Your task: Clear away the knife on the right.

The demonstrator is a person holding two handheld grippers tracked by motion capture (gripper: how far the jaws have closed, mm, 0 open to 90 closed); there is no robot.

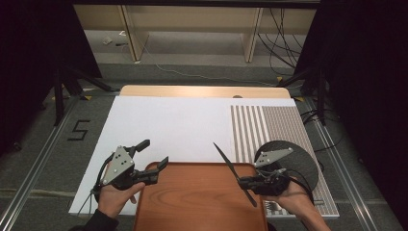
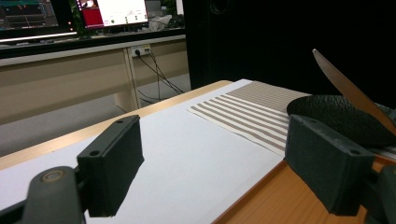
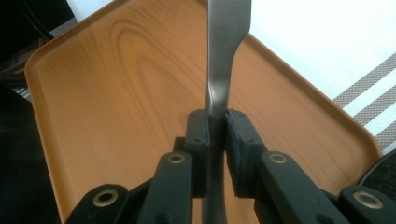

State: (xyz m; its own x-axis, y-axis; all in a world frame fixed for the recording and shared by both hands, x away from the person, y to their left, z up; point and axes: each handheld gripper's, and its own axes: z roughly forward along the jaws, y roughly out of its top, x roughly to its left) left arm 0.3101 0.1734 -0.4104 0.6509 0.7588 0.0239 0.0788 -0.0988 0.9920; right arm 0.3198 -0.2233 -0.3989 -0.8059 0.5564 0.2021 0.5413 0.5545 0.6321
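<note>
Two grippers: left gripper (image 1: 153,159) jaws wide, empty, at tray (image 1: 202,211) edge.
R gripper (image 3: 215,140): jaws clamp knife (image 1: 234,173) handle, above tray.
Risk: knife, probably thin-held, may twist or slip when lowered.

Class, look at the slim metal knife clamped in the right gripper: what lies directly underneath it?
Under the slim metal knife lies the bare wooden tray, with nothing on it there. The knife and right gripper hide a strip of tray, so that part cannot be checked.
</note>
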